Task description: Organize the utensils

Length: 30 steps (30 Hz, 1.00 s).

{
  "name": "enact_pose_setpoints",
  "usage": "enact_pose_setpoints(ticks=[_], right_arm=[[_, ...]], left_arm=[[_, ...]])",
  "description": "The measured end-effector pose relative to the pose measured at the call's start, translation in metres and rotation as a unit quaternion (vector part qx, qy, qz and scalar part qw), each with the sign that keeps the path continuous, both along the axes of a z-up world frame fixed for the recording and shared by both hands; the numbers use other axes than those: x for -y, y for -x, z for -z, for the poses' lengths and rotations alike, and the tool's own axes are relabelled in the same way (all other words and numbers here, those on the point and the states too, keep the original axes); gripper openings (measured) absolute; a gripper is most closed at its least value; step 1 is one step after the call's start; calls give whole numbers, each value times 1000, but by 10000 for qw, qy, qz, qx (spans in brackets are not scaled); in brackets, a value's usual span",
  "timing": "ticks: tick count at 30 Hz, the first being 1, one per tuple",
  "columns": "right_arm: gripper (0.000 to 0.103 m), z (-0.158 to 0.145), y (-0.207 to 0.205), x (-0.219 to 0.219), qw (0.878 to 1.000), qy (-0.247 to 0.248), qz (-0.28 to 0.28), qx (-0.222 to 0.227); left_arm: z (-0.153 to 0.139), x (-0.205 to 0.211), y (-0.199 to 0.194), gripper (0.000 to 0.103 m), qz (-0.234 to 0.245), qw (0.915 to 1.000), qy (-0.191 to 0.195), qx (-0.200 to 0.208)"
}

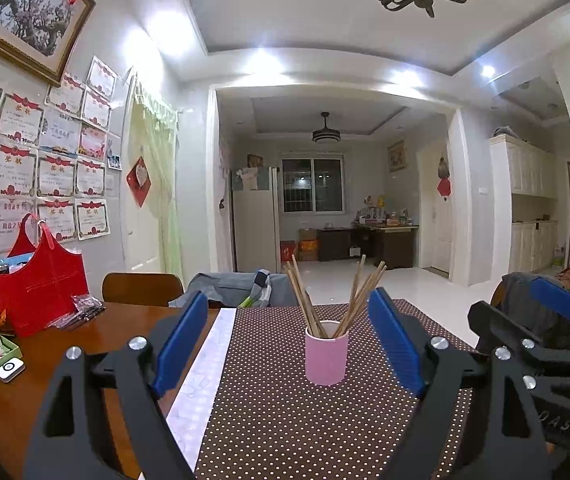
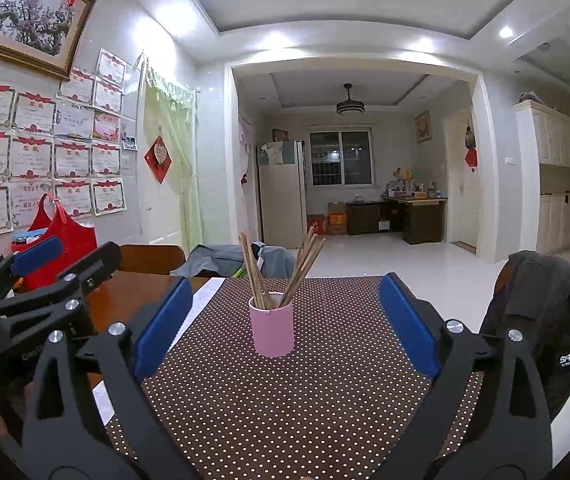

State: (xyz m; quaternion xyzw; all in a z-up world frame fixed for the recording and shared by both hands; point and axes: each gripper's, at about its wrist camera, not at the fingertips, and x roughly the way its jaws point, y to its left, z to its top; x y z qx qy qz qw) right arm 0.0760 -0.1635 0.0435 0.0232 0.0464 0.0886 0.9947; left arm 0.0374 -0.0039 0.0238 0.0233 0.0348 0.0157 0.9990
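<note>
A pink cup (image 1: 326, 357) (image 2: 272, 328) stands upright on the brown dotted cloth (image 1: 285, 420) (image 2: 285, 392). Several wooden chopsticks (image 1: 335, 300) (image 2: 281, 270) lean inside it, fanned to both sides. My left gripper (image 1: 291, 336) is open, its blue pads wide apart, with the cup ahead between them and untouched. My right gripper (image 2: 285, 320) is open too, and the cup stands just beyond its blue pads. Each gripper shows at the edge of the other's view: the right gripper (image 1: 541, 320) to the right, the left gripper (image 2: 45, 272) to the left.
A red bag (image 1: 41, 284) and snack packets (image 1: 85, 310) sit on the wooden table (image 1: 25, 400) at the left. A white paper strip (image 1: 205, 372) borders the cloth. Chairs stand at the far side, one with a grey garment (image 1: 237, 288), and a dark jacket (image 2: 541, 320) hangs at the right.
</note>
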Motion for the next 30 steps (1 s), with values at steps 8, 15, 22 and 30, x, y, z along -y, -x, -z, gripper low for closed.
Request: enact_pose_setpoints(ticks=[8,15,22,30], right_arm=[[93,-1,-1,0,10000,-7,20,-37],[93,0,-1,1,10000,-10,32,-66],[93,1,-2,0,9999,-4,55,-105],[93,1,-2,1,9999,-17,50,-117]], left_arm=[[0,1,0,81,25,10000,-14,-21],[0,4,-1,81,33,10000,-69,-19],[-2,5,0,81,59,9999,-83,-7],[-3,5,1,81,66,9999,-84,-9]])
